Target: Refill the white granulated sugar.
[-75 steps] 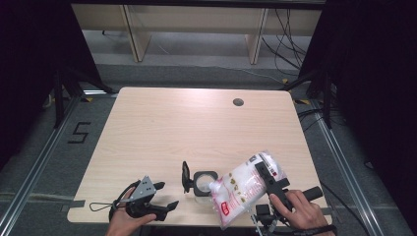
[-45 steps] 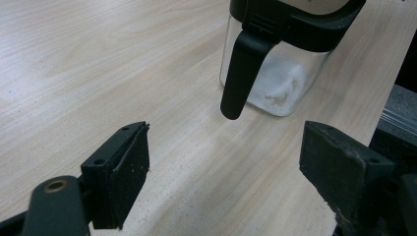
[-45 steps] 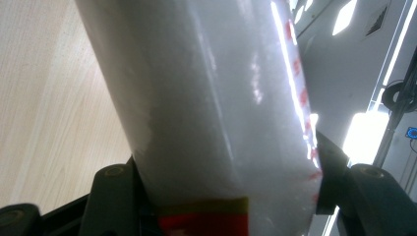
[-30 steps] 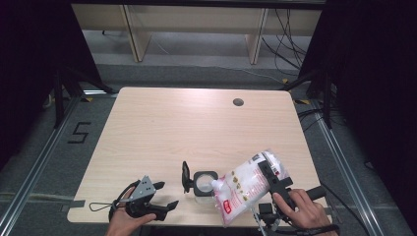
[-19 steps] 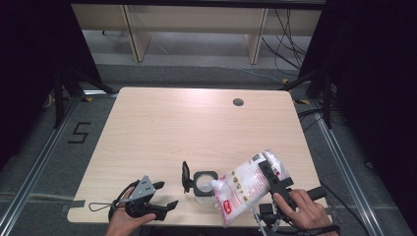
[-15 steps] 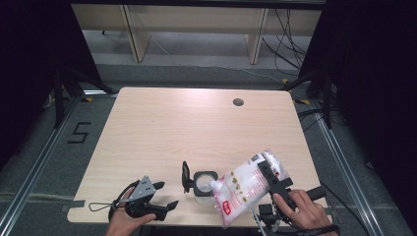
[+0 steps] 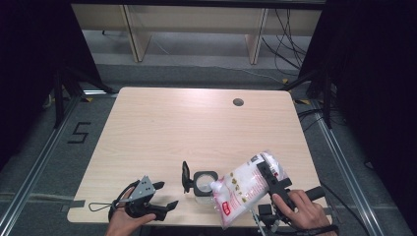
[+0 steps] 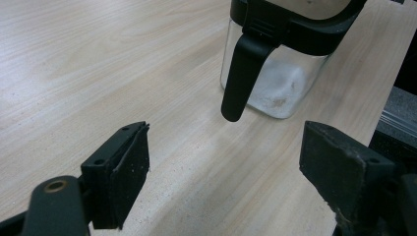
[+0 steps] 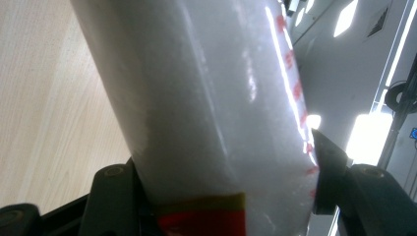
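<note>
Near the front edge of the wooden surface point(image 7: 196, 128), the right claw point(image 7: 269, 173) clamps a white plastic bag point(image 7: 241, 189) printed in red, its jaws spread wide around the bag's body, as the right gripper view shows with the bag point(image 9: 216, 108) pressed between both pads. The bag is tilted, its lower corner meeting the mouth of a clear jar point(image 7: 203, 186) with a black rim and an open, flipped-back lid point(image 7: 185, 176). Compared with the frames of a few seconds ago, very little has changed: the bag has tipped a shade lower toward the jar and then kept its angle, and both hands have stayed put. That suggests the pour is under way and being held steady rather than adjusted. In the left gripper view a little white powder lies in the jar point(image 8: 275, 83), so filling looks to be at an early stage. The left claw point(image 7: 166, 195) rests low on the surface, well apart from the jar, jaws wide open and empty.
</note>
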Demonstrator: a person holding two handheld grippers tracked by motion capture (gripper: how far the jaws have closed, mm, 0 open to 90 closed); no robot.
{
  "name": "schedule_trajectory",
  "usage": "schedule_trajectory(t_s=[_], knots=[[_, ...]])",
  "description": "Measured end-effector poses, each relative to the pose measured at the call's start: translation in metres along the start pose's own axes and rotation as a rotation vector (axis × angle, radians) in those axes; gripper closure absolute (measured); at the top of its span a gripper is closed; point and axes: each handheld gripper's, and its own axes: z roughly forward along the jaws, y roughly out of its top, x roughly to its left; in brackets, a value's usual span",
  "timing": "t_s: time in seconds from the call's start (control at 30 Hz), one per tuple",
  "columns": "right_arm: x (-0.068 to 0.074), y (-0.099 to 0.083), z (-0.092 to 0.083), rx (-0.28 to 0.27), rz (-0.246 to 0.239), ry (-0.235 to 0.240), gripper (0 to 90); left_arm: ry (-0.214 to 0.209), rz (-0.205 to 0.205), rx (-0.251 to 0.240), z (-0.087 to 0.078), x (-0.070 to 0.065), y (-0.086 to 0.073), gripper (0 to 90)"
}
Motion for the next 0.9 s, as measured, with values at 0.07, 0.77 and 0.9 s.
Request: schedule_trajectory(t_s=[0.07, 0.77, 0.9], knots=[[-0.0001, 0.0002, -0.0002, 0.000, 0.001, 0.003, 41.2, 0.000, -0.001, -0.003, 0.0000, -0.0001, 0.0001, 18.5], [-0.0010, -0.0030, -0.0024, 0.010, 0.019, -0.015, 41.2, -0.002, 0.001, 0.000, 0.0000, 0.0000, 0.0000, 18.5], [-0.0027, -0.0036, -0.0019, 0.000, 0.002, -0.012, 41.2, 0.001, -0.003, 0.001, 0.0002, 0.0000, 0.0004, 18.5]])
